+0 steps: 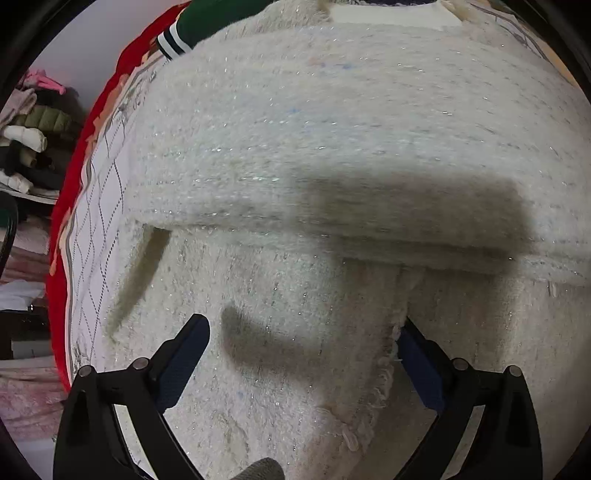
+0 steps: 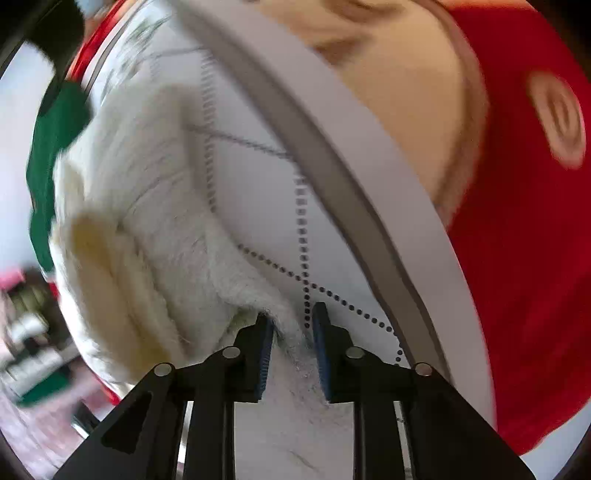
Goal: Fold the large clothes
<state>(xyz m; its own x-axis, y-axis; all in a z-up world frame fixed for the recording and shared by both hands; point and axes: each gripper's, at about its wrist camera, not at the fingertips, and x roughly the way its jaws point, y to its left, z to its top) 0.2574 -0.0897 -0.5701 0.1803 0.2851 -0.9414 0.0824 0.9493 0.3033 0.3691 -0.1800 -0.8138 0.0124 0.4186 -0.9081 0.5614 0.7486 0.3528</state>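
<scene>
A fluffy cream-white knitted garment (image 1: 332, 129) with glittery threads lies spread on the bed, one part folded over itself with a thick fold edge across the middle. My left gripper (image 1: 303, 332) is open just above the garment's lower part, its blue-padded fingers (image 1: 184, 354) wide apart, nothing between them. In the right wrist view my right gripper (image 2: 291, 321) is shut on a corner of the same cream garment (image 2: 147, 221), and the cloth bunches up and trails off to the left. That view is motion-blurred.
The garment lies on a white quilted cover (image 1: 96, 229) with dotted diamond stitching and a red border (image 2: 517, 258). A green garment with striped cuff (image 1: 207, 22) lies at the far edge. Stacks of folded clothes (image 1: 29, 140) stand off the bed at left.
</scene>
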